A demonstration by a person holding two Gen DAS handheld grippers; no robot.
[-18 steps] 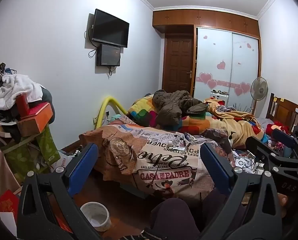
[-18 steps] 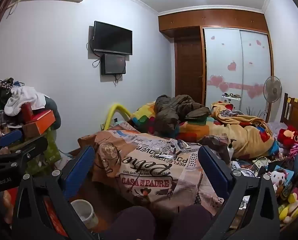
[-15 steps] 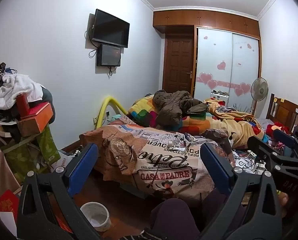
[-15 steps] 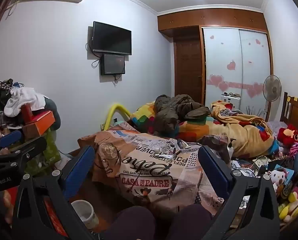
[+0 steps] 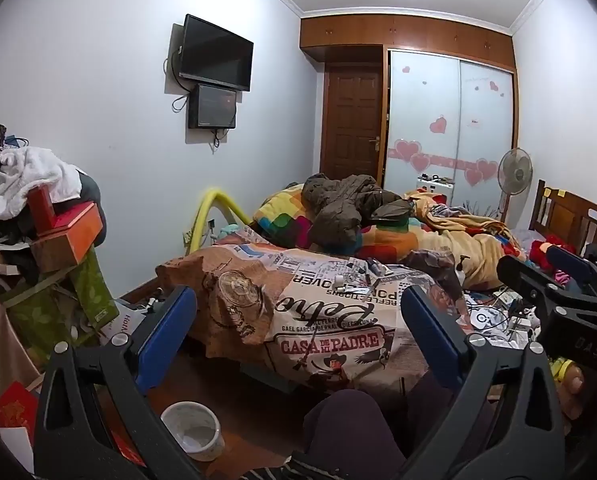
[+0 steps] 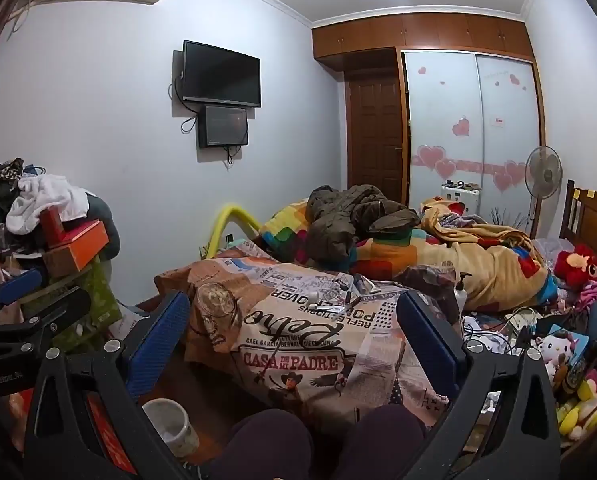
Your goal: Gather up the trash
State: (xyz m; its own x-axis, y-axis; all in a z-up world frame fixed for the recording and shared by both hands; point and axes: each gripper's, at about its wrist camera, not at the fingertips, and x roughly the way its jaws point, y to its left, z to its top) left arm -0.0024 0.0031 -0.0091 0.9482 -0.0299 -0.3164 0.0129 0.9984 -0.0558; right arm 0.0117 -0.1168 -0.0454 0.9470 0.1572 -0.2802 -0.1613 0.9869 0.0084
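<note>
- The bed (image 5: 378, 264) fills the middle of both views, heaped with a printed cover (image 5: 330, 328), a colourful quilt and a brown coat (image 5: 346, 208).
- A wardrobe (image 5: 450, 128) with heart stickers stands at the far wall beside a wooden door.
- The left gripper (image 5: 298, 328) hangs above the floor before the bed, jaws spread wide, holding nothing.
- The right gripper (image 6: 294, 324) is just beside it, jaws equally wide apart and empty.
- A white cup (image 5: 192, 430) stands on the wooden floor below the left gripper.
- Small scraps of trash (image 6: 346, 292) — tubes, wrappers — lie scattered on the printed cover, well apart from both grippers.
</note>
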